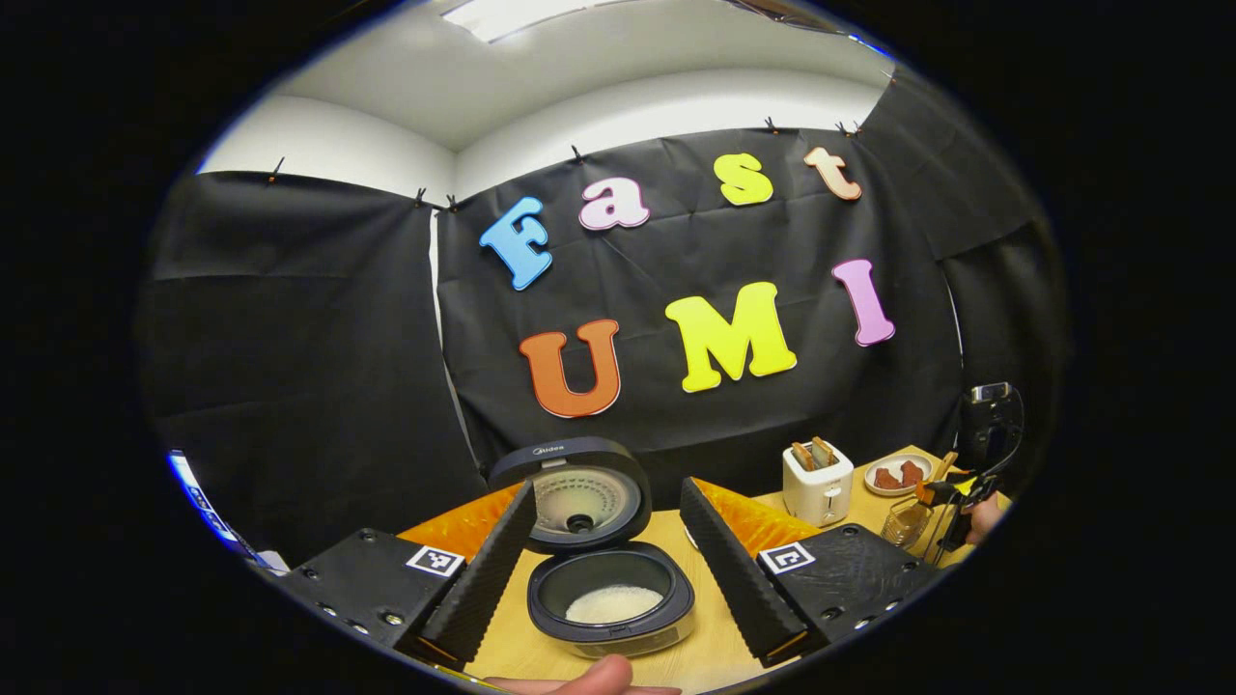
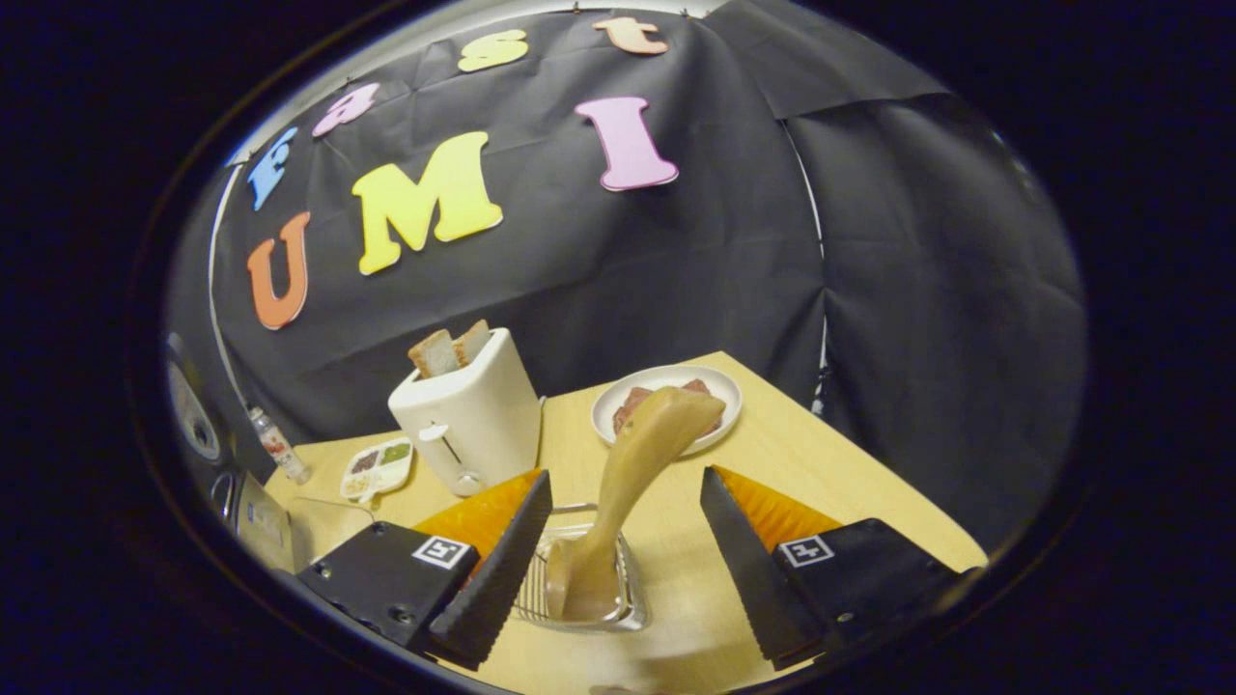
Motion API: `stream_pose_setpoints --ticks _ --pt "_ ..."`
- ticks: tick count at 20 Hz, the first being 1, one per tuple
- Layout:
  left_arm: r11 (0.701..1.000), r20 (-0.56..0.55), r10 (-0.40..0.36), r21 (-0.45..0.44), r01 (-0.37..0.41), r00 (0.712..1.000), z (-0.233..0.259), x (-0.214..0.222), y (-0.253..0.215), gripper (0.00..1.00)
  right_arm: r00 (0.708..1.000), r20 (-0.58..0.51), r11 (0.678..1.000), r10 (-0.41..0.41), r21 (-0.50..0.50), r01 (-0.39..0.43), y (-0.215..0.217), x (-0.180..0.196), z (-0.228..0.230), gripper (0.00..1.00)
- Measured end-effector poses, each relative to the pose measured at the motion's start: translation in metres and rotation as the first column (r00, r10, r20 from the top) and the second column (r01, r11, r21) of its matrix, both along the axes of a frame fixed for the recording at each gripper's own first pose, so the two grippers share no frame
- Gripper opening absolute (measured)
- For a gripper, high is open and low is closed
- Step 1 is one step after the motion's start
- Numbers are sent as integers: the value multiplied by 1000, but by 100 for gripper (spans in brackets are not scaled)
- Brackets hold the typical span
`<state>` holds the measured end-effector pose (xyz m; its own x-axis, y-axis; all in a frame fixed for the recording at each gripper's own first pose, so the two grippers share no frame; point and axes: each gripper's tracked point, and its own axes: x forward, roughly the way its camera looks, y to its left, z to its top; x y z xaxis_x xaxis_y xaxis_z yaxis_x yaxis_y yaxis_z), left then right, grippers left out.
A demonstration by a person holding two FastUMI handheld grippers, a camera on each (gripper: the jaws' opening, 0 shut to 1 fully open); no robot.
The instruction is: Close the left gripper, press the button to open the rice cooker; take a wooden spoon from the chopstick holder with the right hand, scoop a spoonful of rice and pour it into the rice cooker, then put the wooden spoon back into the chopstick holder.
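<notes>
— On the table's right side, what's the right gripper [image 2: 618, 569] doing?

— Hanging over the chopstick holder [image 2: 579, 579], jaws spread wide with nothing between them. The wooden spoon [image 2: 628, 473] stands in that wire holder, one end down among the wires, the other leaning up and away toward the plate [image 2: 719, 386] behind. The fingers sit either side of it, not touching.

— And the left?

— Left gripper [image 1: 606, 565] is open wide as well, holding nothing, looking down on the rice cooker [image 1: 610, 598]. Lid [image 1: 572, 492] is already up — white rice lies in the inner pot. Far off in the left gripper view, the right gripper [image 1: 951, 497] sits by the holder [image 1: 908, 521].

— So which step?

— Spoon either just set back or about to be lifted; I can't tell which from this alone.

— How would the spoon handle?

— Light, stiff, smooth wood, I'd judge — likely a bit slick between the pads. Best taken on the narrow shaft above the wire rim, squarely, so it doesn't swivel. The holder looks light and may tip or drag if the spoon catches on the way out. Toaster [image 2: 468, 415] stands just behind on the left, so a straight lift seems safest.
</notes>
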<state>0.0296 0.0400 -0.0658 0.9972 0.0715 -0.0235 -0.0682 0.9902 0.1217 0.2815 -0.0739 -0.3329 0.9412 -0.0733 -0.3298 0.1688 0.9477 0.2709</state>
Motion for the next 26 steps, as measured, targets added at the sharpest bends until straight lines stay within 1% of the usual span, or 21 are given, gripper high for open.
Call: stream_pose_setpoints --ticks 3,4,5,6,7,8,9,10,11,12,13,16,18,21,24,26 --pt "1000 -15 2 16 -1 1000 -8 6 -2 95 1000 0 1000 6 29 -6 -1 23 -6 99" --pt "1000 -19 5 21 -4 1000 -9 8 -1 95 1000 4 999 3 37 -3 0 28 -6 91" --pt "1000 -24 10 27 -10 1000 -12 9 0 95 1000 10 999 11 49 -12 1 34 -7 96" --pt "999 -29 17 32 -17 999 -14 11 2 95 1000 12 998 11 56 -12 1 38 -7 87" --pt "999 -30 23 34 -22 999 -14 13 4 95 1000 7 998 17 61 -17 2 41 -9 84" --pt "999 -31 27 34 -26 999 -14 14 4 95 999 8 997 32 70 -32 5 43 -8 90" --pt "999 -30 27 36 -26 999 -15 15 4 95 999 13 997 32 66 -32 5 45 -7 70" --pt "999 -32 30 41 -29 999 -14 16 5 95 999 14 998 31 45 -31 5 50 -6 60" --pt "998 -27 35 47 -34 999 -13 17 6 95 999 21 999 39 37 -40 4 47 -4 39" --pt "998 -22 38 51 -37 999 -11 17 7 95 998 33 997 58 50 -60 10 49 -1 29" --pt "998 -21 39 50 -38 999 -12 18 7 95 996 32 996 78 48 -79 15 50 1 25" --pt "998 -24 46 43 -45 999 -12 19 9 95 994 24 994 109 1 -109 24 50 6 22" --pt "998 -26 50 38 -49 998 -13 17 12 95 993 41 994 107 -38 -105 24 48 23 22" --pt "998 -21 60 38 -59 998 -13 16 19 95 990 68 986 126 -122 -117 30 43 56 22" --pt "997 -27 71 22 -71 997 -16 14 27 95 985 88 967 151 -219 -129 39 36 97 22" --pt "996 -31 85 17 -85 996 -18 11 36 95 978 107 954 177 -264 -144 56 28 128 22"
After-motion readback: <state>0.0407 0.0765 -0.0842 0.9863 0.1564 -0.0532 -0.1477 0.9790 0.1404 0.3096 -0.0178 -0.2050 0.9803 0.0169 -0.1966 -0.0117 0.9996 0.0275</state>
